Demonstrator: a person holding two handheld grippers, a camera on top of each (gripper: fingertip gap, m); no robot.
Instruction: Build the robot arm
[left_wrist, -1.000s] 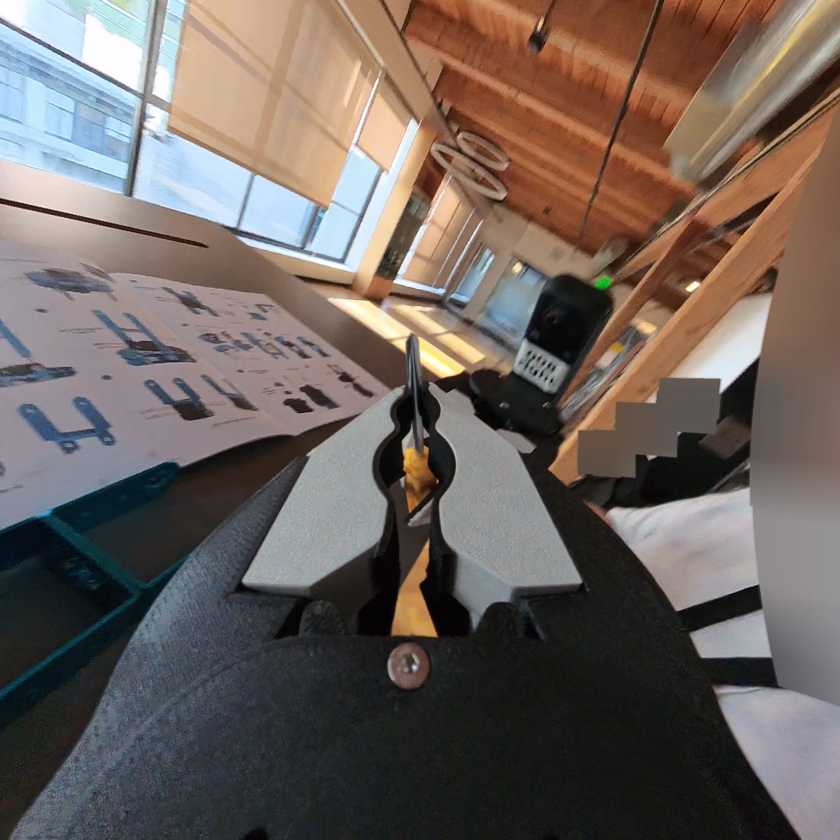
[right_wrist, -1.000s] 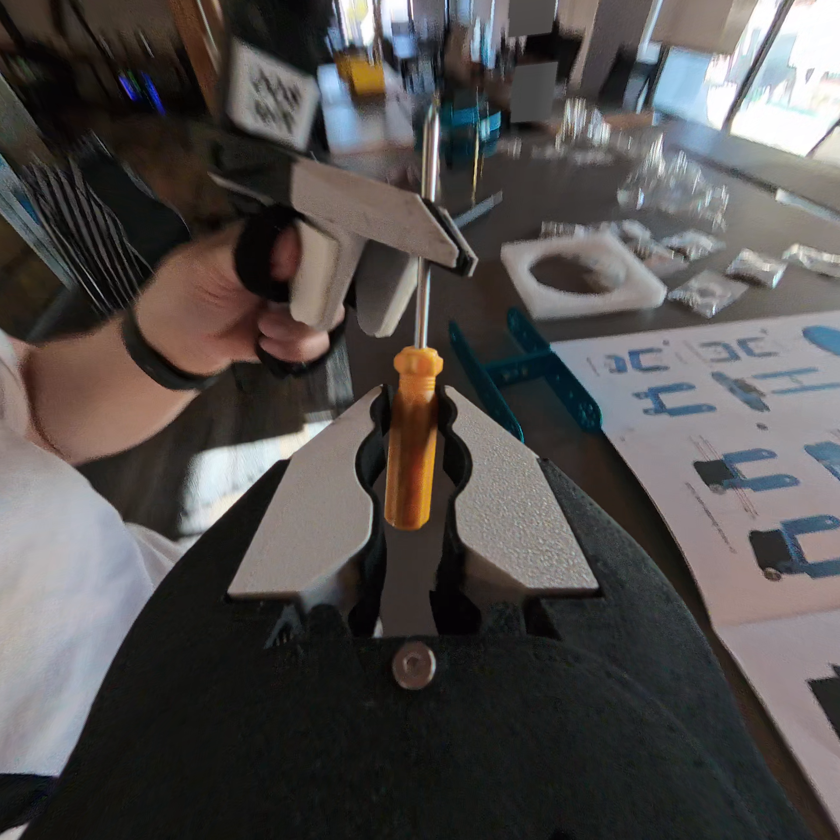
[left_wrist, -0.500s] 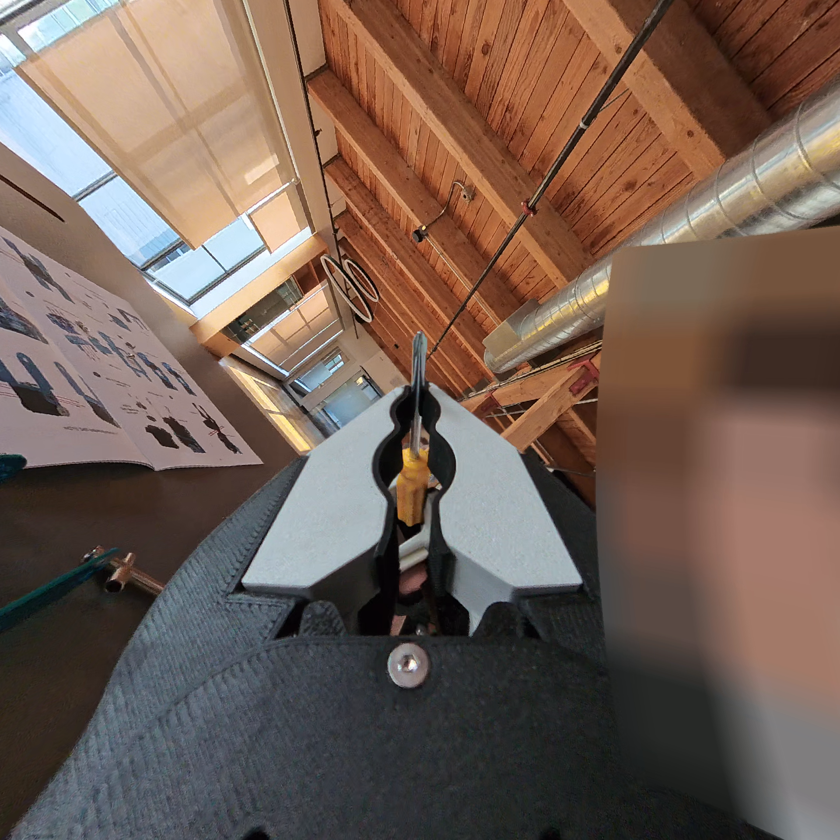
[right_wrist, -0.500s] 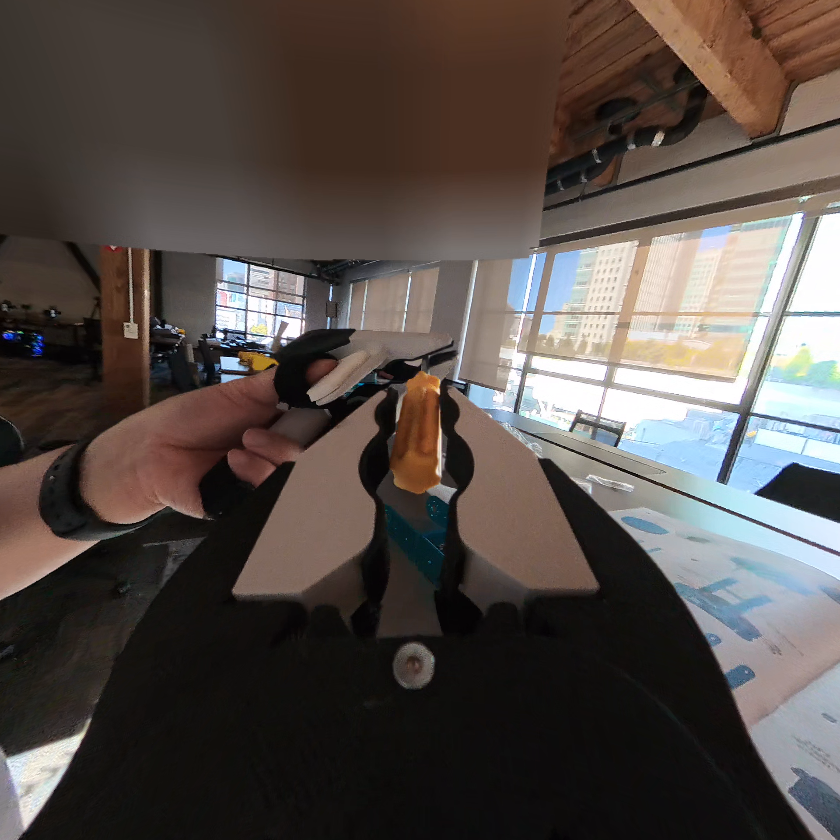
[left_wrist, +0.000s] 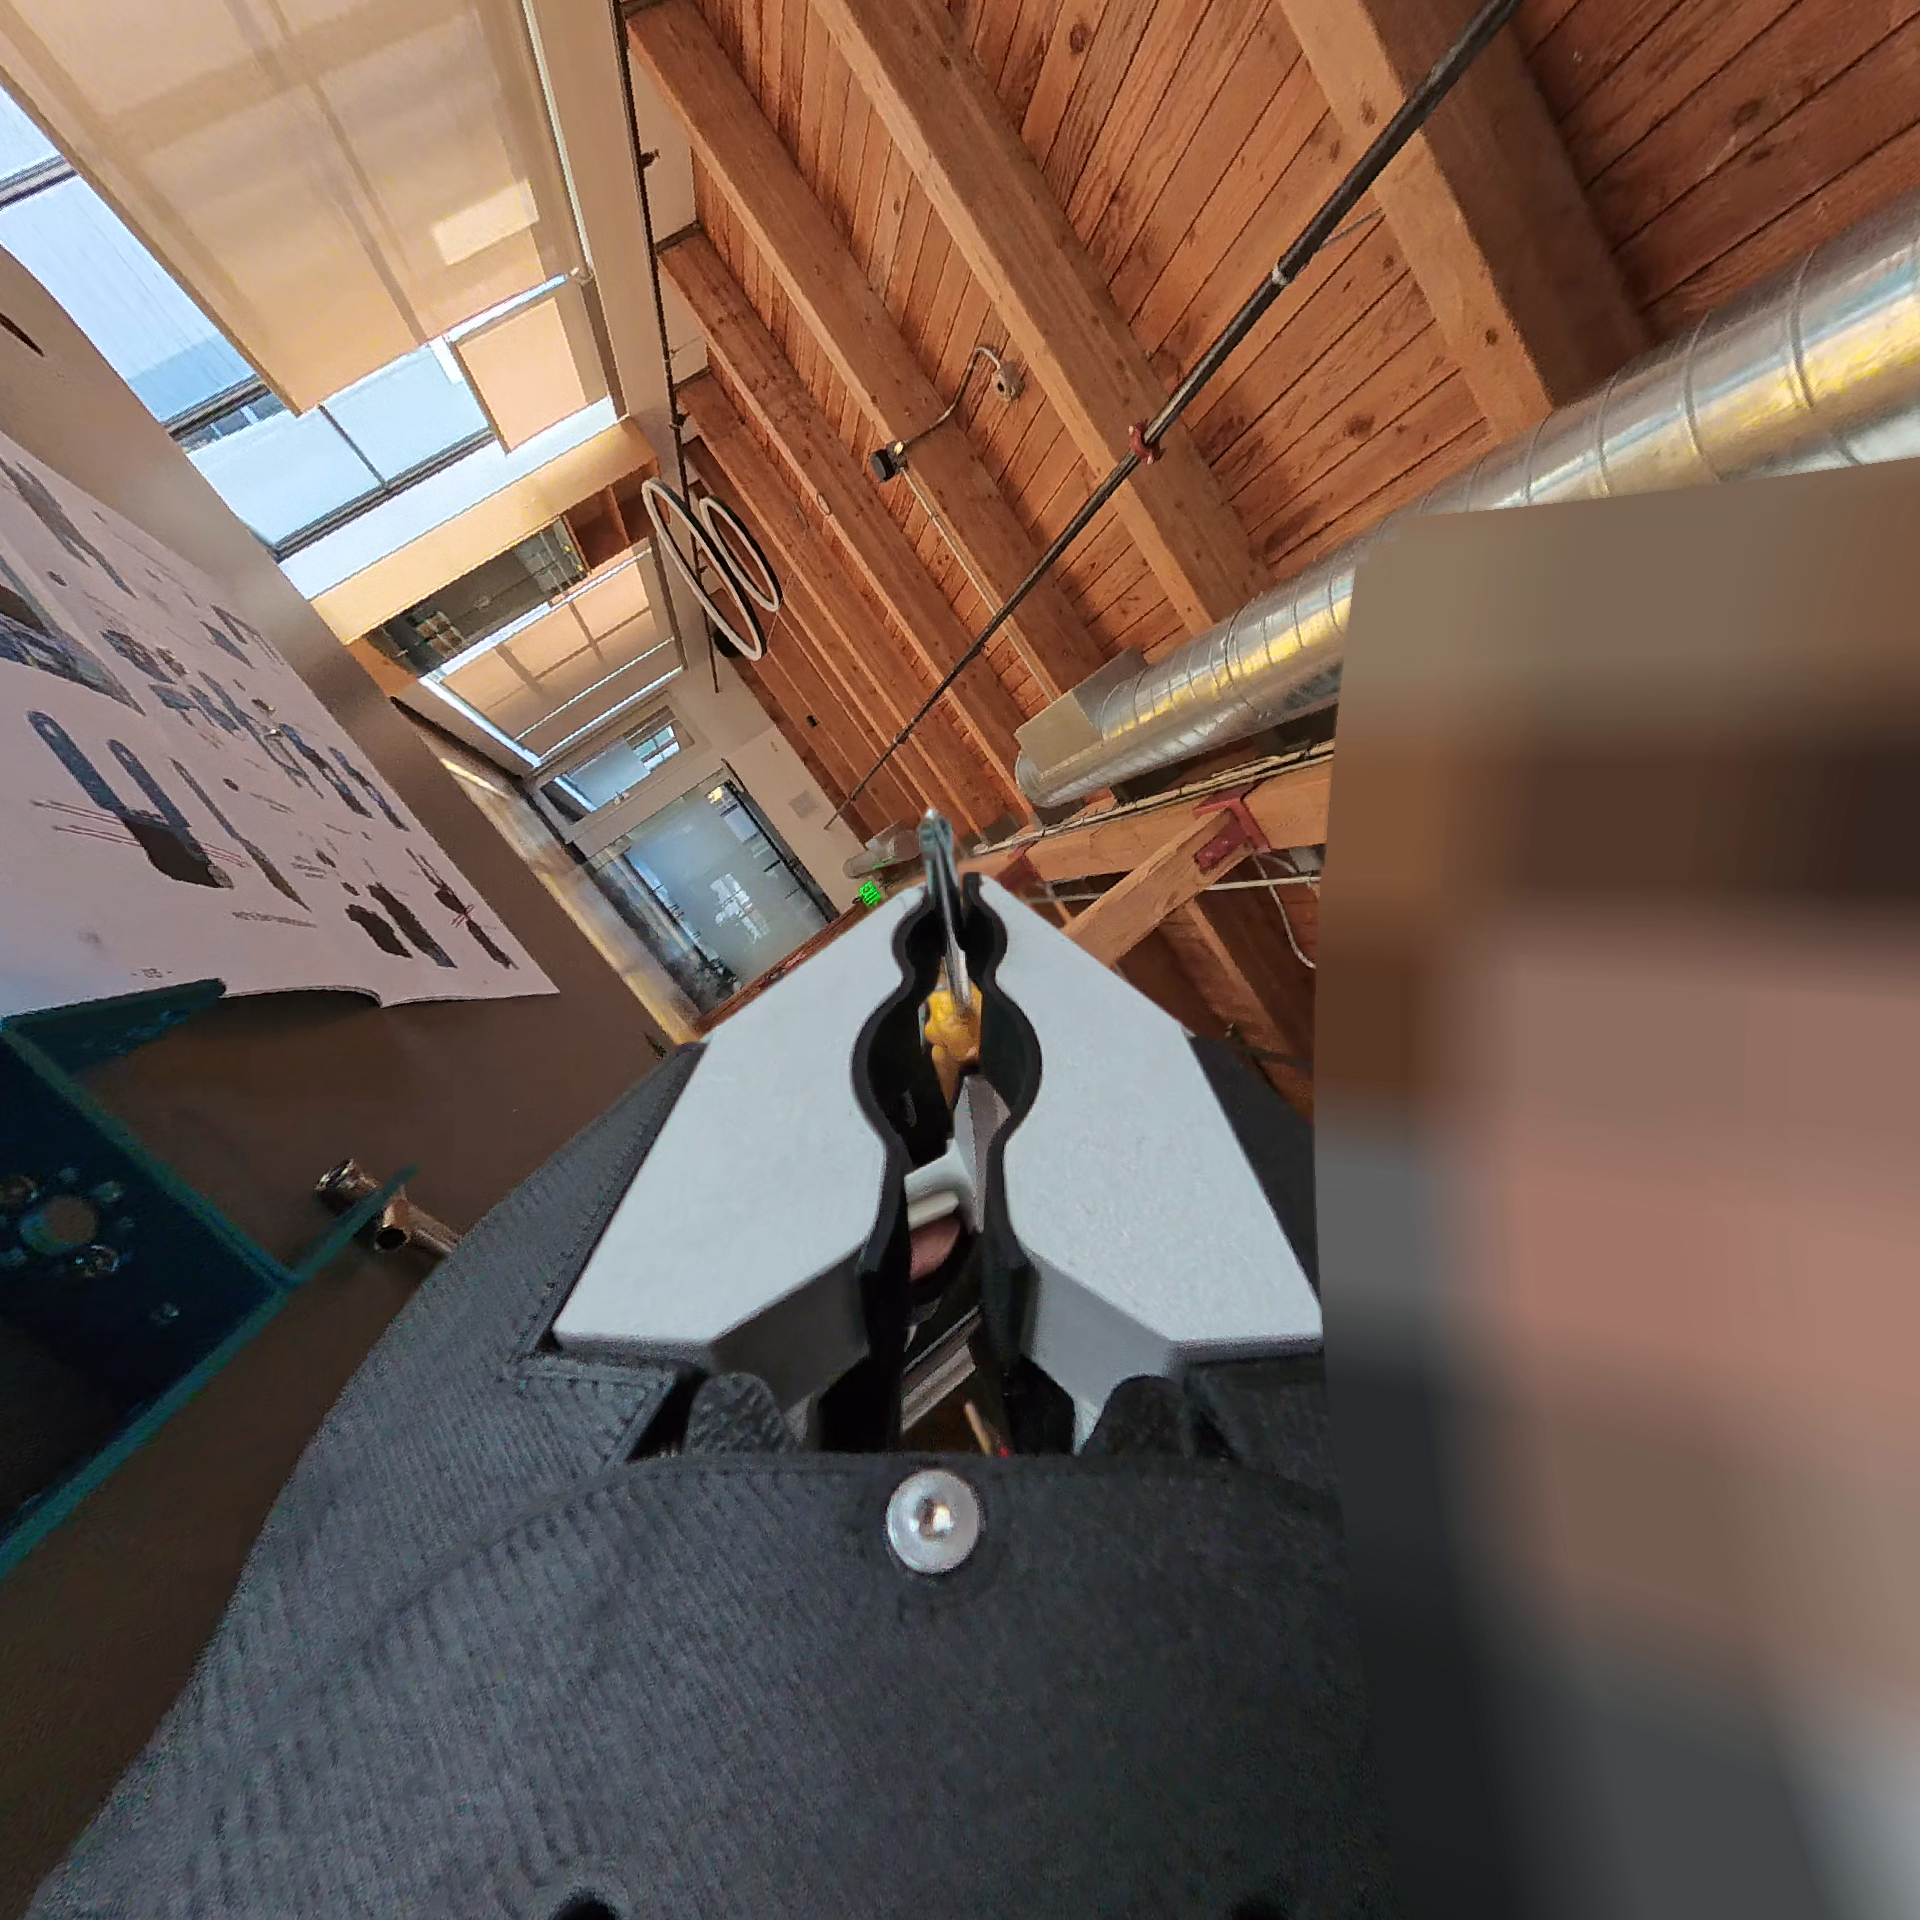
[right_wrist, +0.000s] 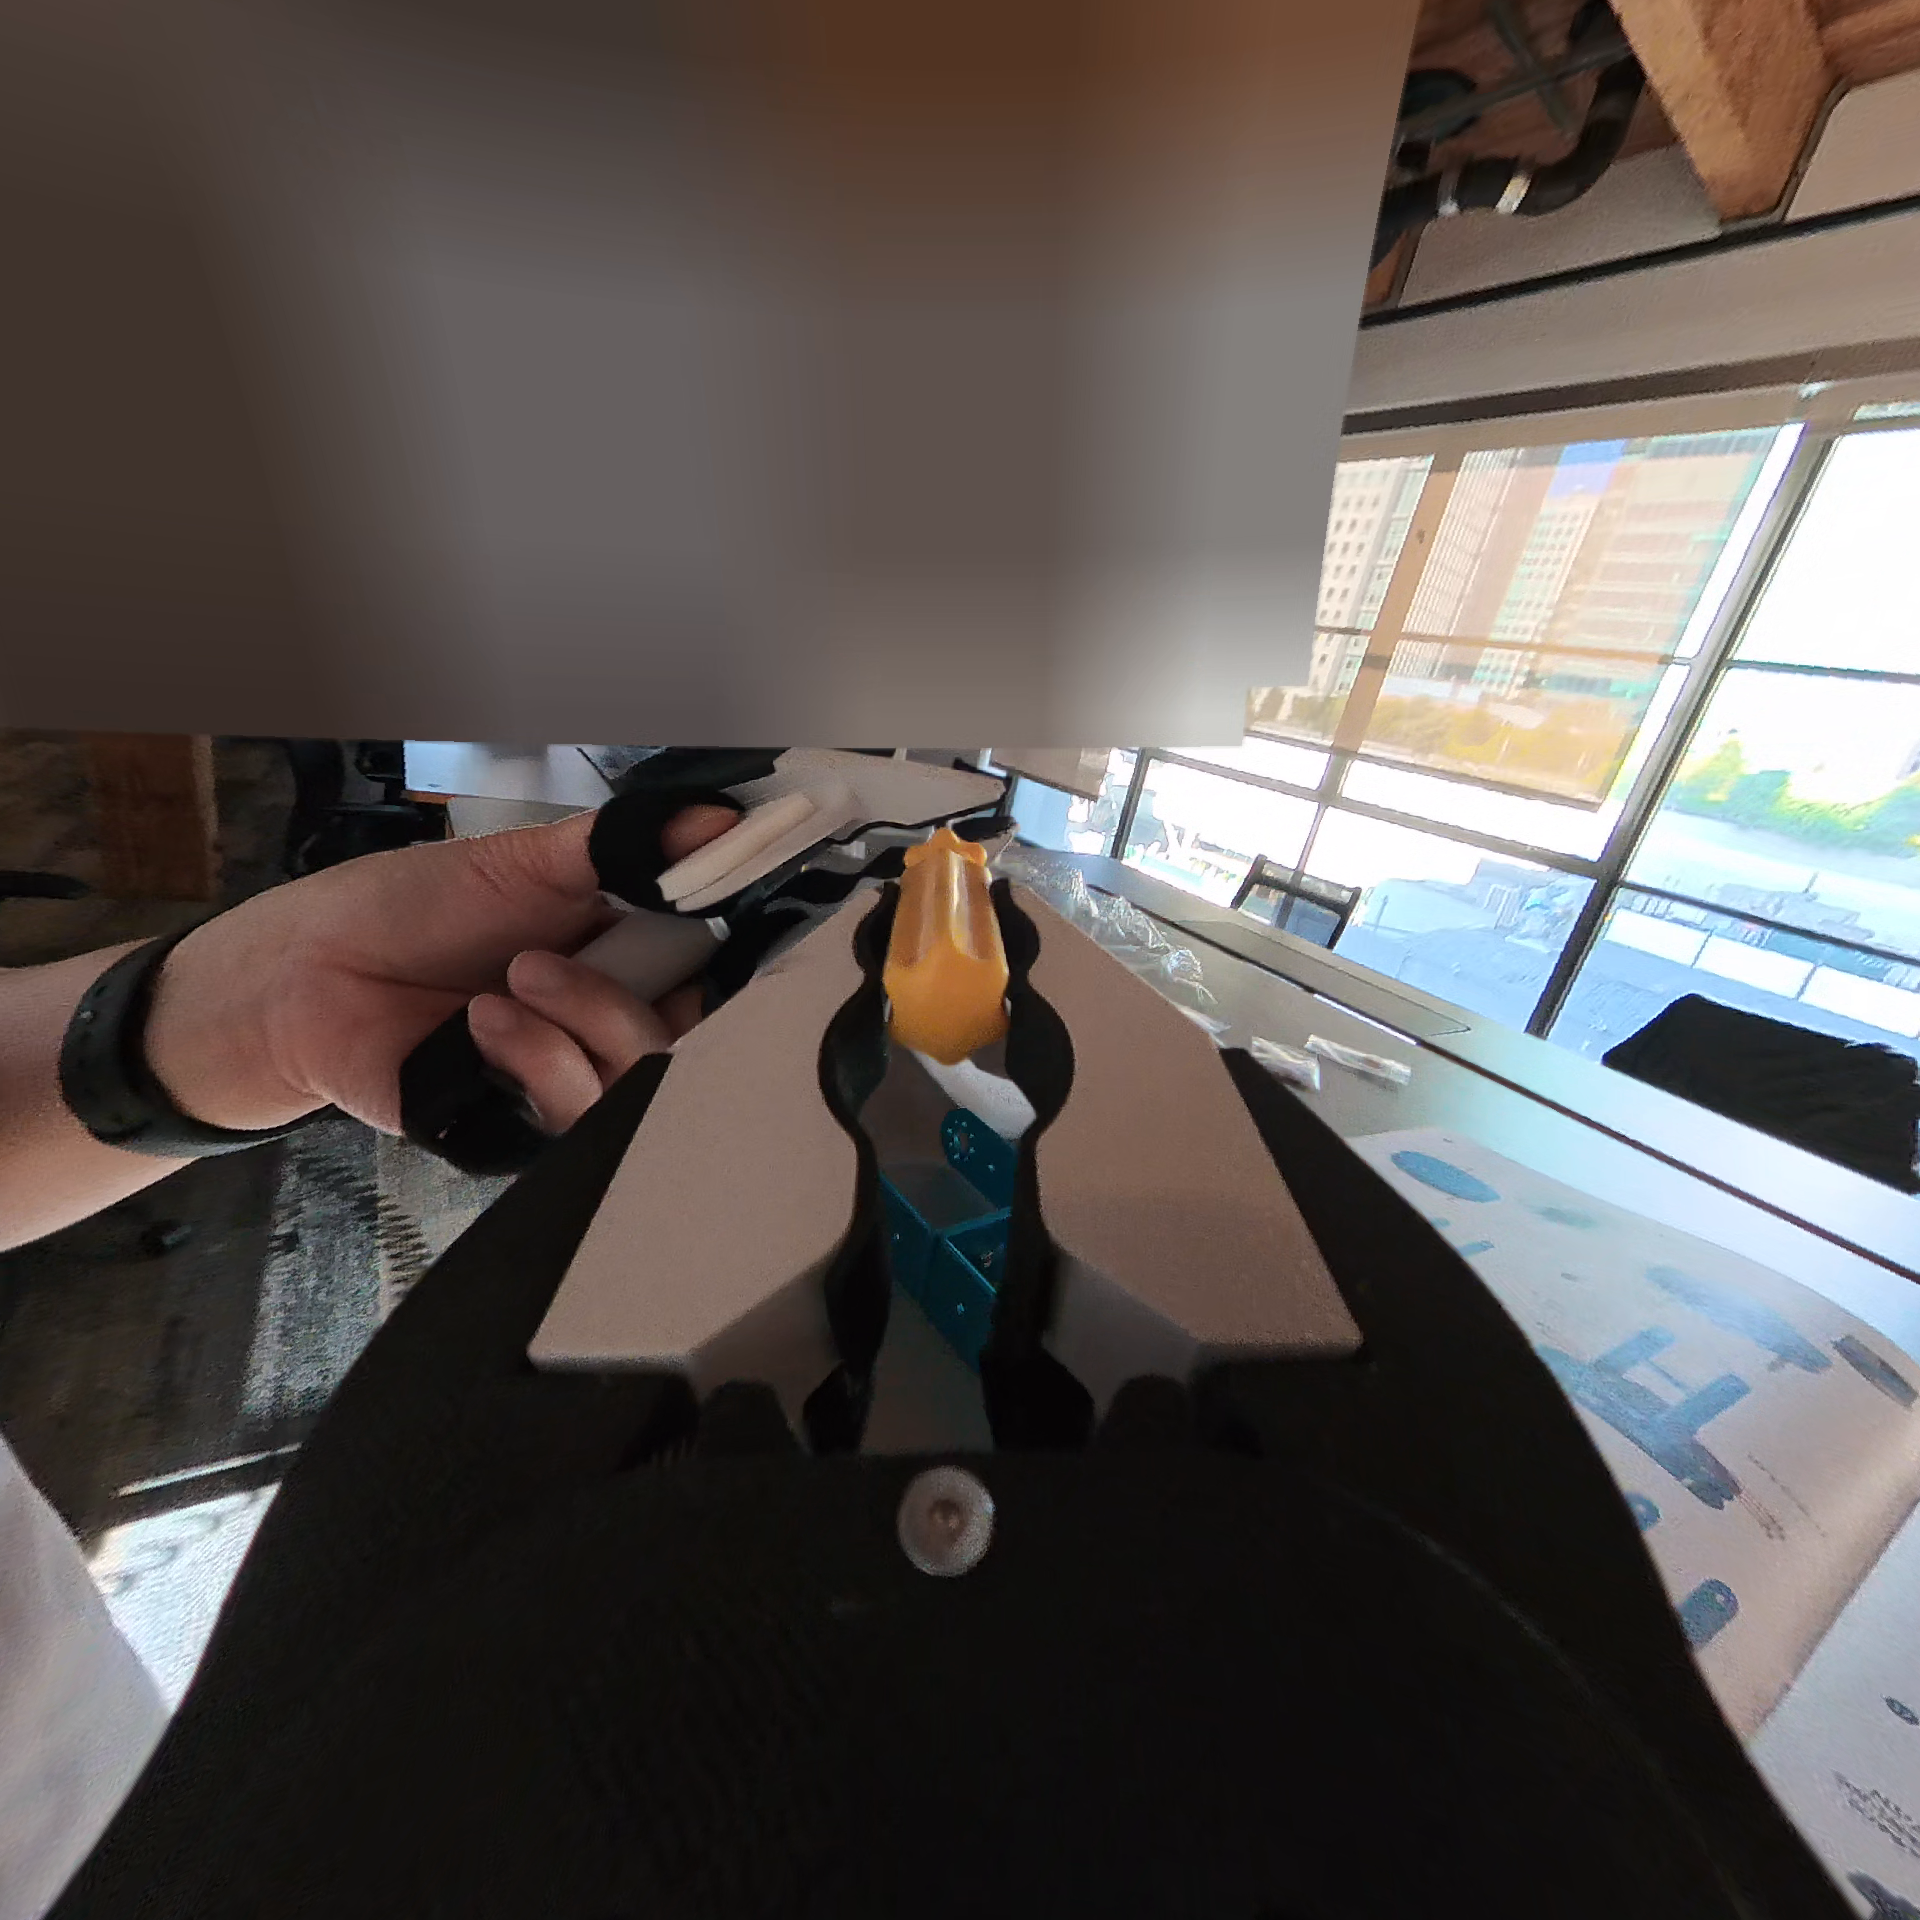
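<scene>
A screwdriver with an orange handle (right_wrist: 943, 977) and a metal shaft (left_wrist: 938, 857) is held between both grippers, above a dark table (left_wrist: 343, 1081). My right gripper (right_wrist: 943, 904) is shut on the orange handle. My left gripper (left_wrist: 940, 894) is shut on the shaft near its tip, and the orange handle (left_wrist: 948, 1023) shows behind its fingers. In the right wrist view the left gripper (right_wrist: 883, 805) sits just beyond the handle, held by a person's hand (right_wrist: 343, 987). Both grippers point upward.
A teal metal bracket (left_wrist: 114, 1247) and a small metal wrench (left_wrist: 384, 1216) lie on the table by a printed instruction sheet (left_wrist: 208, 821). The right wrist view shows teal parts (right_wrist: 945, 1247), the sheet (right_wrist: 1662, 1371), clear plastic bags (right_wrist: 1127, 930) and large windows. The grippers are tip to tip, or close to it.
Both grippers have swung upward with the screwdriver, from facing the table to facing the ceiling and windows. Both grips have stayed the same.
</scene>
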